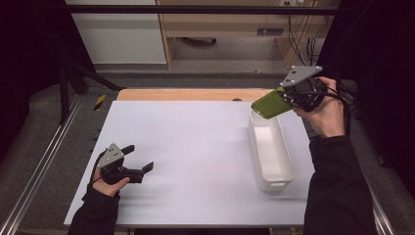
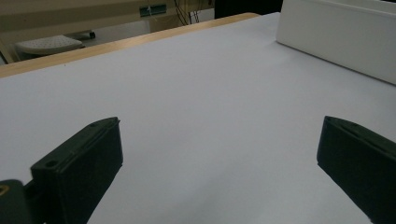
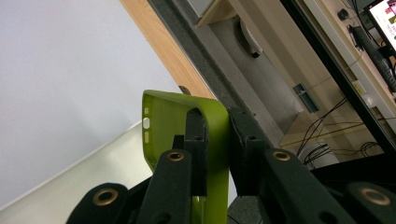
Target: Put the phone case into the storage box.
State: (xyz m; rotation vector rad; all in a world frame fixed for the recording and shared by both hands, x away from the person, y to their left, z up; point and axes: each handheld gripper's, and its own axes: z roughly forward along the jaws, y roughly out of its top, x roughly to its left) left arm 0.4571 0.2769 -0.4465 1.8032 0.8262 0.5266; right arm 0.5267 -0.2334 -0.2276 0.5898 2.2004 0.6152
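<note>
Right hand-held gripper (image 1: 288,96) around green case (image 1: 268,104)

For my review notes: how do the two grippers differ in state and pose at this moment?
The right gripper is shut on a green phone case; the left gripper is open with nothing between its jaws. The right one is held up over the far end of the white bin; the left sits low at the white table. Both are black and hand-held.
</note>
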